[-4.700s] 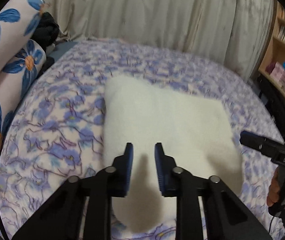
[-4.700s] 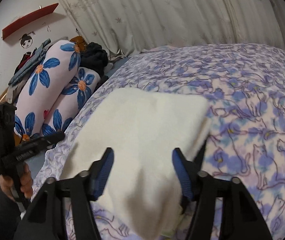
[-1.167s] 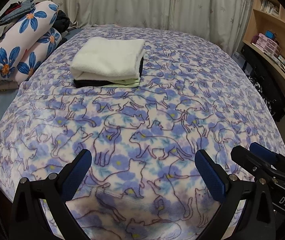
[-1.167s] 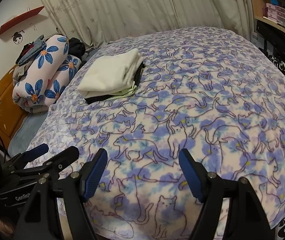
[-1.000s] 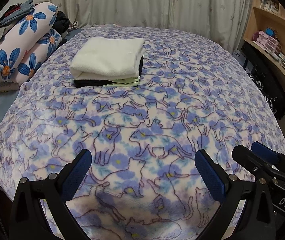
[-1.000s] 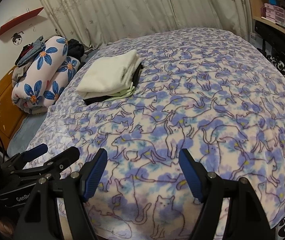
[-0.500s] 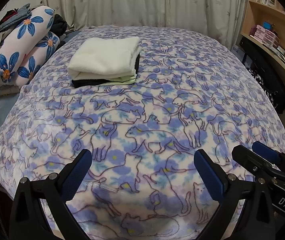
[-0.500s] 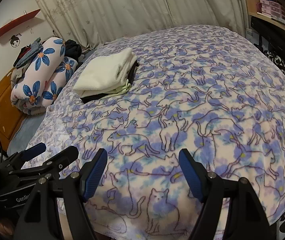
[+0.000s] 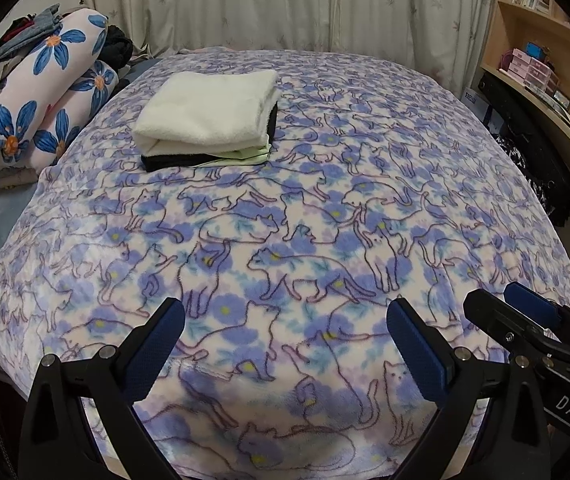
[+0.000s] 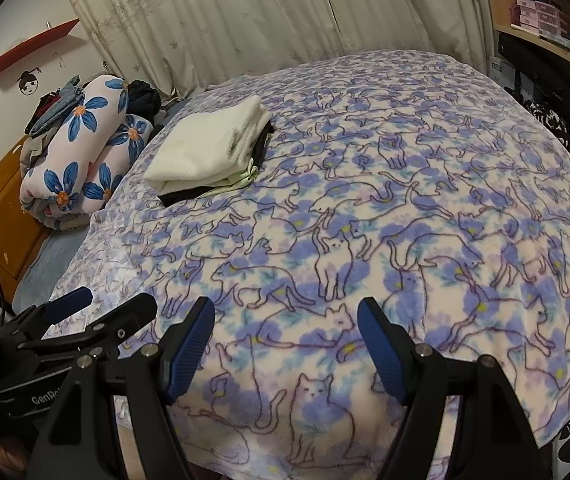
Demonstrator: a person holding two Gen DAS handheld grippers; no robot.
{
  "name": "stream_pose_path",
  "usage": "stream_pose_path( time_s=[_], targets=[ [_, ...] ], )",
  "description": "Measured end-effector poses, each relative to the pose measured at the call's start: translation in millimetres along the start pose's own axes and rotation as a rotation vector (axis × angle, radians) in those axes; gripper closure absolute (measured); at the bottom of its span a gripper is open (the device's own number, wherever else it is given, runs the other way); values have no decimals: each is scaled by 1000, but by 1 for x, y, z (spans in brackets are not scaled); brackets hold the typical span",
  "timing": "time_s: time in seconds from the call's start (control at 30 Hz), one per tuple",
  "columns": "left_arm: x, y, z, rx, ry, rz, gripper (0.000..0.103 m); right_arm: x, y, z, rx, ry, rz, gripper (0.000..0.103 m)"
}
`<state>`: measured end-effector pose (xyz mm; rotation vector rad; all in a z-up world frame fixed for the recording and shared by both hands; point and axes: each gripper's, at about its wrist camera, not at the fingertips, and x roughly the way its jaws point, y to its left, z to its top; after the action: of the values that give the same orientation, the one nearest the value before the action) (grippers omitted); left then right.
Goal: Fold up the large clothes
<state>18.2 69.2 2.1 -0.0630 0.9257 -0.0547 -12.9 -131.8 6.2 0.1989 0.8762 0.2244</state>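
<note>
Folded clothes stack (image 9: 209,120) on bed (image 9: 325,208): cream fleece uppermost, pale green and black layers beneath; left hand-held gripper (image 9: 285,344) and right hand-held gripper (image 10: 287,340) both spread apart, empty

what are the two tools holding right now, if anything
Nothing. The left tool and right tool are both open and empty above the cat-print blanket; the folded white garment lies untouched on its pile.

right claw (image 10: 285,334) gaping, empty | folded clothes stack (image 10: 209,152) far-left on cat blanket (image 10: 405,220)
</note>
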Motion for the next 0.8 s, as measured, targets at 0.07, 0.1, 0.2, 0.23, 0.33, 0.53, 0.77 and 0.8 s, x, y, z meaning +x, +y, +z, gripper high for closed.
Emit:
stream_pose_path(
  time_s=[0.07,0.1,0.2,0.23,0.33,0.53,0.77,0.8],
  targets=[
    [0,0,0,0,0,0,3,0,0,0,-2,-1,0,29],
    [0,0,0,0,0,0,4,0,0,0,-2,-1,0,29],
    [1,-1,1,0,0,2,4,1,0,0,-2,0,0,29],
    [1,-1,1,1,0,2,4,1,0,0,-2,1,0,29],
    [1,-1,1,0,0,2,4,1,0,-1,-1,-1,-2,29],
    [1,-1,-2,1,2,2,5,1,0,-1,0,2,-2,29],
    [1,-1,-1,2,2,3,6,2,1,-1,-1,3,-3,29],
    [1,-1,-1,3,3,1,7,2,0,-1,-1,4,-3,29]
  ],
)
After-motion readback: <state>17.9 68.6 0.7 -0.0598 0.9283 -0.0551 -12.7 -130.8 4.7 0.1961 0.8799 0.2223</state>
